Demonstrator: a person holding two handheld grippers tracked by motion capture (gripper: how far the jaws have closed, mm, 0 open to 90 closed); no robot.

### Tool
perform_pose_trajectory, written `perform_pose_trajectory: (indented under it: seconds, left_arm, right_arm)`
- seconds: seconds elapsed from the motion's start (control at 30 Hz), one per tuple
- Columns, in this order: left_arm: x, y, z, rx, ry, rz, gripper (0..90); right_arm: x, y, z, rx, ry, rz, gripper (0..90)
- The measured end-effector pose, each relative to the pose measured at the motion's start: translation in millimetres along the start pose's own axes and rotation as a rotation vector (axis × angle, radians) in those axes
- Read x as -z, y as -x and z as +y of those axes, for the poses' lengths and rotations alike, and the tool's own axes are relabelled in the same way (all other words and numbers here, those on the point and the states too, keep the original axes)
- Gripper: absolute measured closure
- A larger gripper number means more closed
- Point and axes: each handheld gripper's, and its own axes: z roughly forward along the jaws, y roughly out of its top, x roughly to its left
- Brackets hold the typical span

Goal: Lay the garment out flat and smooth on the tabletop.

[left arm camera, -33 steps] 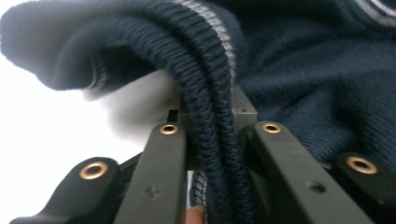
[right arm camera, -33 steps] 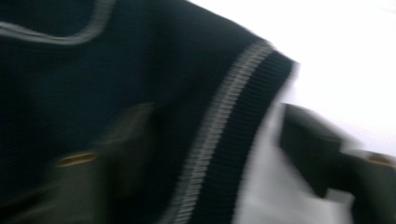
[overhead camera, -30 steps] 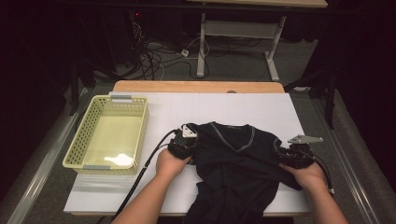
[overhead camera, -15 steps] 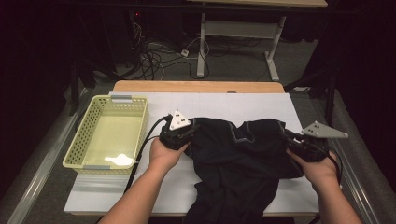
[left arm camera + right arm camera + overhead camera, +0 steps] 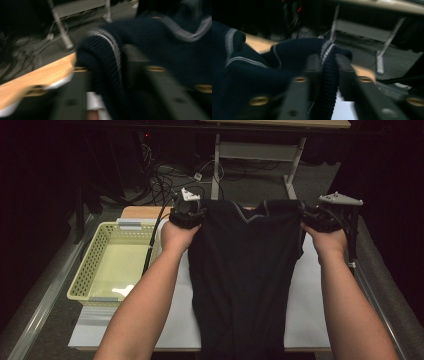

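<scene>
dark knit top [image 5: 245, 265] hanging over table [image 5: 310, 320], left gripper [image 5: 192, 212] and right gripper [image 5: 312, 217] each clenched on a shoulder, jaws just widened, gripper views show striped ribbed edge between pads, basket [image 5: 107, 270] seen from above

- The dark knit top [image 5: 245, 270] with a grey-striped collar hangs upright at centre frame, stretched flat by its shoulders, its hem draping below the desk's [image 5: 305, 320] near edge.

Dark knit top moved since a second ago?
Yes. The dark knit top went from lying flat beside the yellow basket to hanging lifted, shoulders now above the table's far edge.
</scene>
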Motion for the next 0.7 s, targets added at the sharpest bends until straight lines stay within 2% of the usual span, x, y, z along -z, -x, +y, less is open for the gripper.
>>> perform_pose_trajectory:
  seconds: [0.07,0.1,0.17,0.23,0.33,0.47,0.63,0.7]
  left_arm:
    - [0.3,4.7,-11.4,0.007,0.030,0.024,49.7]
    - [0.5,8.4,-20.0,0.010,0.045,0.015,49.6]
    - [0.8,19.0,-41.1,-0.010,0.053,0.011,45.3]
    - [1.7,29.9,-67.3,-0.015,0.054,-0.060,45.2]
    - [9.5,47.0,-106.4,-0.030,0.042,-0.130,45.2]
    - [33.0,62.4,-147.6,-0.046,0.036,-0.189,45.2]
    - [66.0,72.6,-188.9,-0.031,0.041,-0.257,45.1]
    - [77.8,75.2,-201.5,-0.059,0.028,-0.265,45.1]
  right_arm:
    - [-4.3,-0.3,-7.2,-0.016,-0.047,0.017,49.7]
    - [-3.8,-2.8,-15.9,-0.009,-0.053,0.025,49.4]
    - [0.7,-8.5,-36.8,-0.005,-0.058,0.051,49.2]
    - [9.7,-15.3,-59.1,0.003,-0.069,0.071,48.8]
    - [29.0,-25.8,-90.9,0.008,-0.086,0.092,48.2]
    - [61.5,-38.2,-125.1,0.015,-0.097,0.103,47.5]
    - [98.7,-50.4,-159.3,0.007,-0.104,0.118,47.3]
    - [111.6,-54.9,-171.1,0.007,-0.112,0.125,47.1]
